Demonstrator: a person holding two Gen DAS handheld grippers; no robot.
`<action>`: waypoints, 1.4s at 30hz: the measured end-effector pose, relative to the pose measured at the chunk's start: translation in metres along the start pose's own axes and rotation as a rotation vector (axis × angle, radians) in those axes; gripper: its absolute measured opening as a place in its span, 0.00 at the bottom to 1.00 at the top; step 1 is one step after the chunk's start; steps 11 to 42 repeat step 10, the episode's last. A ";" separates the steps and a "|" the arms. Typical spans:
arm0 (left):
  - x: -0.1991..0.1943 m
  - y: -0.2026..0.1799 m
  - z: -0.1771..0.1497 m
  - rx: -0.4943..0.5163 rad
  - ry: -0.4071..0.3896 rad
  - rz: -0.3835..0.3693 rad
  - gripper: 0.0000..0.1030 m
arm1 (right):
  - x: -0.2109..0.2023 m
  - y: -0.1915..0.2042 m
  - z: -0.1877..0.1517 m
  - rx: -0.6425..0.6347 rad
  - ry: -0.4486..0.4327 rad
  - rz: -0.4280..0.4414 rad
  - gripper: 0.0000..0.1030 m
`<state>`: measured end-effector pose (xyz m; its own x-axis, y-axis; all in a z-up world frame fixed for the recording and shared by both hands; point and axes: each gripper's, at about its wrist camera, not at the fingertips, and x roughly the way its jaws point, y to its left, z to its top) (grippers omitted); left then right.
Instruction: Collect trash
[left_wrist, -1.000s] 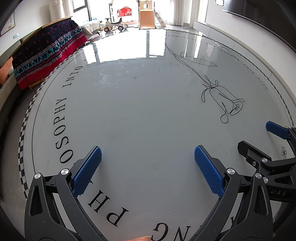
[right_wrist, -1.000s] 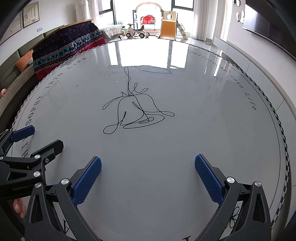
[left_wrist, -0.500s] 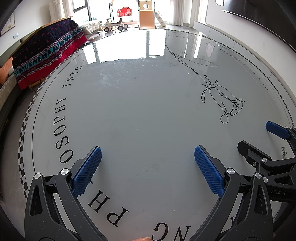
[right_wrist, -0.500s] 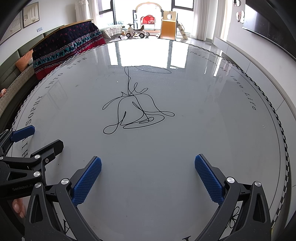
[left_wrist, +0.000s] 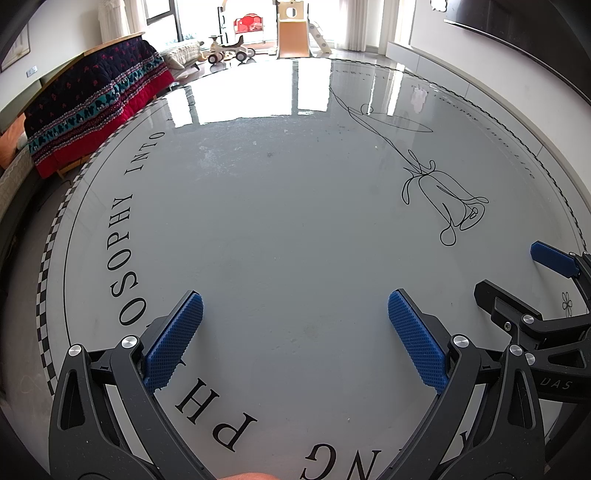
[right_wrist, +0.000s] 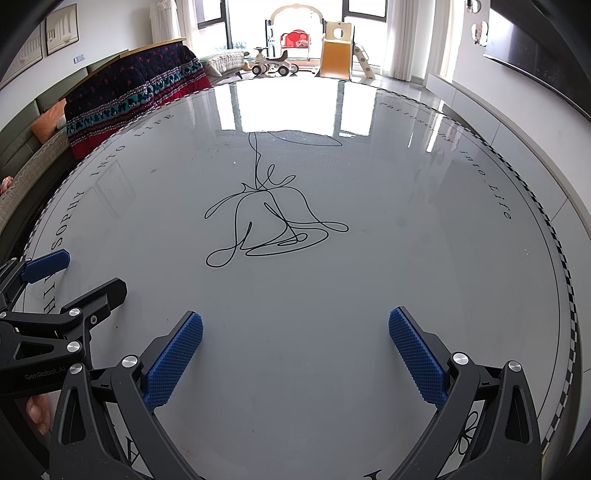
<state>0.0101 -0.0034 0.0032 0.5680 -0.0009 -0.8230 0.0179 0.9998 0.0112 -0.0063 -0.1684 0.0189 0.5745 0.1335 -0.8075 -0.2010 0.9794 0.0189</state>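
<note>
Hovering side by side over the round, glossy grey glass tabletop, both tools match the pictures of a second ago: nothing has shifted, so the pause brings the task no nearer and no further.

The left gripper, black-framed with blue ribbed pads, has its jaws spread wide with nothing between them; only bare glass and the black printed lettering lie under and left of them. The right gripper, of the same build, is equally wide apart and empty. Each shows at the other's outer edge, just beside it.

Ahead of the right jaws sits a black line drawing of a bell-shaped flower, printed on the top, not litter. A few pale specks lie beyond it, too small to tell whether they are crumbs or marks. No trash and no bin show anywhere on the table or past it.

Beyond the far rim, left of the jaws, a dark quilt with red and teal bands hangs over furniture.

This fits either a table already cleared or trash lying out of view.
</note>
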 end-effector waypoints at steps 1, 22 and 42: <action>0.000 0.000 0.000 0.000 0.000 0.000 0.94 | 0.000 0.000 0.000 0.000 0.000 0.000 0.97; 0.000 0.000 0.000 0.000 0.000 0.000 0.94 | 0.000 0.000 0.000 0.000 0.000 0.000 0.97; 0.000 0.000 0.000 0.000 0.000 0.000 0.94 | 0.000 0.000 0.000 0.000 0.000 0.000 0.97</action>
